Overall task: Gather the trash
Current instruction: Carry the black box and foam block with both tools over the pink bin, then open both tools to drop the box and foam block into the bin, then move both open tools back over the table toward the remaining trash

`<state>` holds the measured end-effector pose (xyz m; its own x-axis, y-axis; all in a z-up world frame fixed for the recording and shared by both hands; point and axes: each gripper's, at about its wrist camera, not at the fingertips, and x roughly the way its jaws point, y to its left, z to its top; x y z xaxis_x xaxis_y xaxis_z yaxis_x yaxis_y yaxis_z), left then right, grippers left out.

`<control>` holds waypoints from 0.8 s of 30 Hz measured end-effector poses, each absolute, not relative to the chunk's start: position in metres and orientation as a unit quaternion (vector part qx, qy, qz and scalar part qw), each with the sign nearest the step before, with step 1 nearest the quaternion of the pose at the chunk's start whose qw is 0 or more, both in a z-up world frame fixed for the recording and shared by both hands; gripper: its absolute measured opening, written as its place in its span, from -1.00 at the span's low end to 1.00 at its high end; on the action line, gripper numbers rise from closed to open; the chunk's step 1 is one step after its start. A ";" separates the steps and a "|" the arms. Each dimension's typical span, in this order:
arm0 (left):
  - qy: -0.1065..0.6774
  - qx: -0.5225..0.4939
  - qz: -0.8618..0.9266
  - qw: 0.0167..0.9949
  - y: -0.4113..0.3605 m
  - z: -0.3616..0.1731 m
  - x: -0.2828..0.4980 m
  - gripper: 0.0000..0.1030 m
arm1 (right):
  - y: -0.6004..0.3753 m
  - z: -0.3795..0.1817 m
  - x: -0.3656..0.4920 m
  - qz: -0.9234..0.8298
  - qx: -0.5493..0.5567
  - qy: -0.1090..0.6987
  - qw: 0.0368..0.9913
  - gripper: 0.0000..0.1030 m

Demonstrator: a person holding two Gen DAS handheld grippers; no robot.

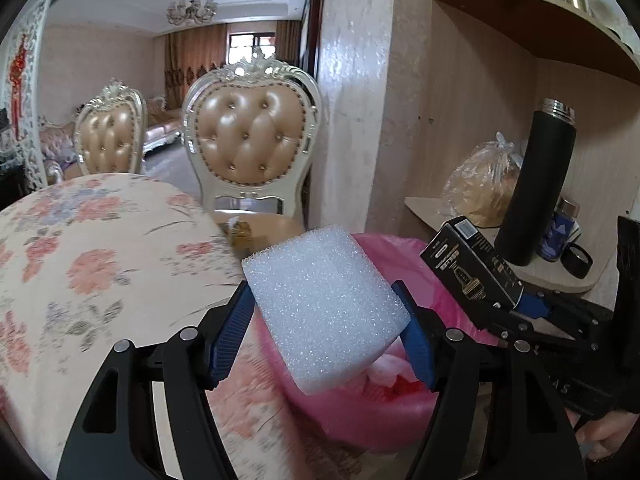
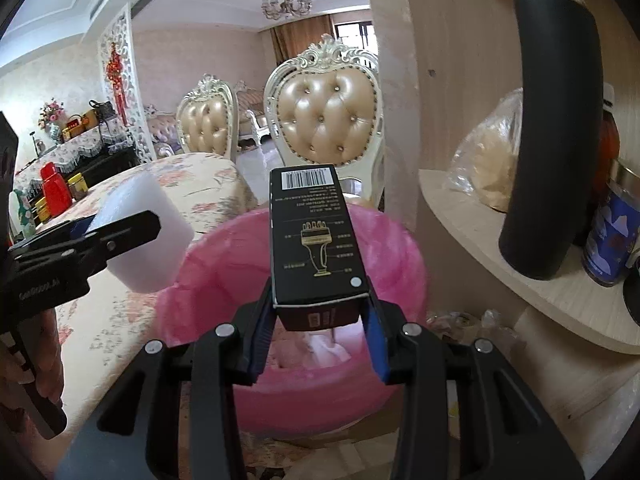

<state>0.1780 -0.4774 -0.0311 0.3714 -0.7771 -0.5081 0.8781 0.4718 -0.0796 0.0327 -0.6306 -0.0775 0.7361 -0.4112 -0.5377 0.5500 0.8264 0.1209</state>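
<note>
Item 1. Left tongs (image 1: 326, 320): clamped on a white foam block (image 1: 324, 300), blue pads pressed to its two sides. The block is carried above the near edge of the pink-lined bin (image 1: 400, 256), beside the flowered counter (image 1: 100, 248). Judged reason: held over the opening so it can drop straight in.

Item 2. Right tongs (image 2: 320, 320): clamped on a black carton (image 2: 316, 236) with a barcode at its far end. The grip is at the carton's near end, so most of its length juts forward over the bin (image 2: 224, 256). Judged reason: the long end points into the bin's mouth for a clean fall.

Item 3. Bin: lined with a pink bag, standing on the floor between the counter and a corner shelf (image 2: 480, 216). Pale crumpled scraps already lie inside.

Item 4. Shelf contents, not trash by the look of them: a black flask (image 2: 552, 120), a clear bag of something tan (image 2: 488, 160), a blue jar (image 2: 612, 240).

Item 5. Background: two padded chairs (image 1: 252, 132) beyond the counter.

Status, judged: both pieces of trash are picked up and positioned at the bin; letting go is the step not yet done. Risk: the light foam may bounce off the rim.
</note>
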 end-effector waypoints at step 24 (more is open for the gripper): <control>0.241 0.107 -0.396 0.880 -0.358 -0.023 0.192 0.82 | -0.578 -0.058 0.038 -0.225 0.134 0.240 0.935 0.35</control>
